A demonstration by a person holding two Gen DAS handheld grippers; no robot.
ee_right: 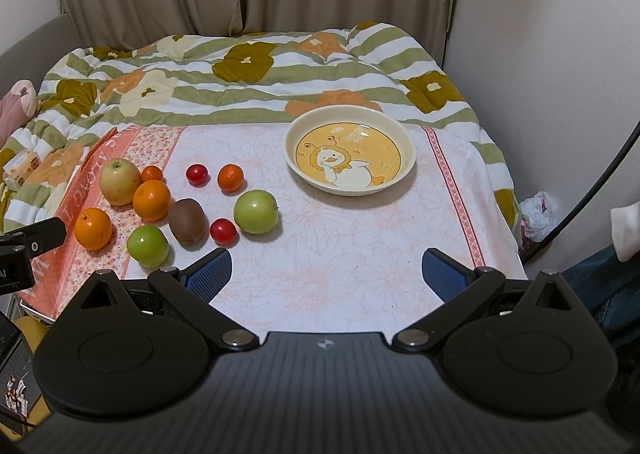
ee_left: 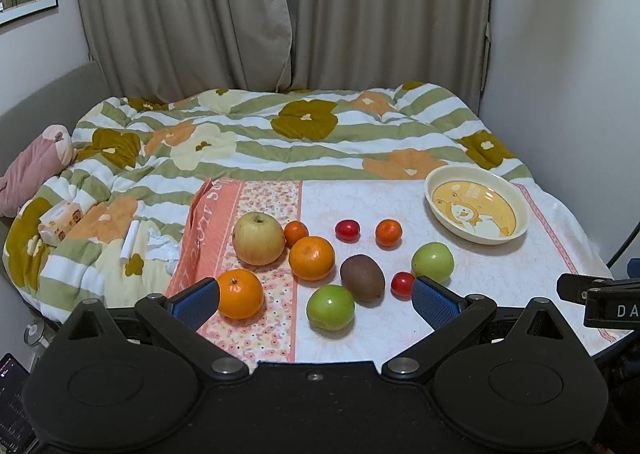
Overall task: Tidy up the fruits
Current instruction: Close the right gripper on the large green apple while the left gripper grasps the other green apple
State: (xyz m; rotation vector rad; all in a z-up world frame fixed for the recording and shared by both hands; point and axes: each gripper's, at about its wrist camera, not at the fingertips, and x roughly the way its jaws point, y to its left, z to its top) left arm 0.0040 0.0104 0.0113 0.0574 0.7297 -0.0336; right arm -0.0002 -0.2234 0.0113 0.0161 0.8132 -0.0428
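Both grippers hover low over the near edge of the table, the left gripper (ee_left: 316, 300) and the right gripper (ee_right: 326, 272) each with blue-padded jaws spread wide and holding nothing. Between the left one's fingers lie a green apple (ee_left: 330, 307), a kiwi (ee_left: 362, 277) and a cherry tomato (ee_left: 402, 284). Farther back sit 2 oranges (ee_left: 311, 257), a yellow apple (ee_left: 258, 238), 2 small tangerines (ee_left: 388, 232), another tomato (ee_left: 347, 230) and a second green apple (ee_right: 256, 211). The cartoon-printed bowl (ee_right: 402, 134) stands empty, well apart at the right.
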